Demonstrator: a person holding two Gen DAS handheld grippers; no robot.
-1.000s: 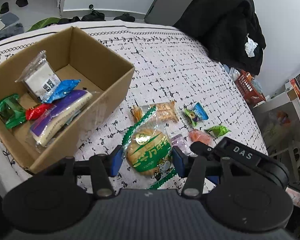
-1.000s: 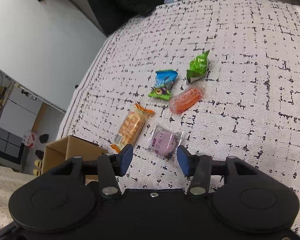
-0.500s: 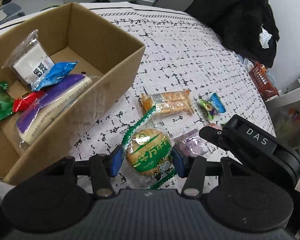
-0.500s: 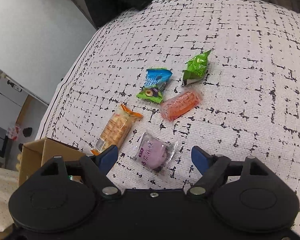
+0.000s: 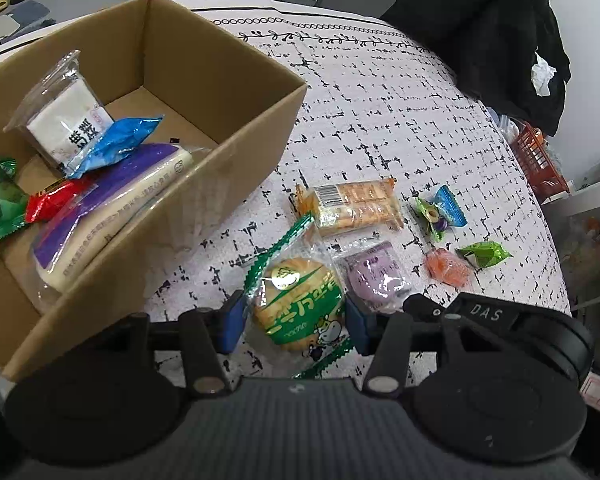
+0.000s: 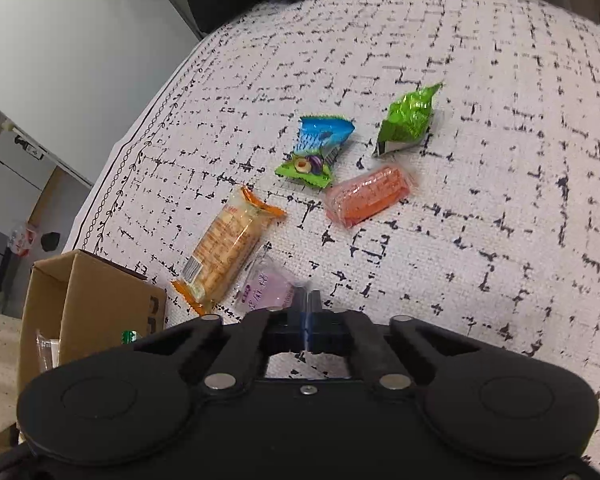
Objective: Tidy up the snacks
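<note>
1. Two letters-and-more readings: "DAS" on the right gripper (image 5: pixel 485 313); "YOUCHAN"-like print, blurred, on the green biscuit pack (image 5: pixel 300 306).
2. Left gripper (image 5: pixel 296 322) fingers, part open, clamp that pack above the worktop (image 5: pixel 380 120).
3. Only the left view shows inside the cardboard box (image 5: pixel 236 152).
4. Right fingers, wide a moment ago, now pinch the purple snack's (image 6: pixel 266 288) wrapper edge.
</note>
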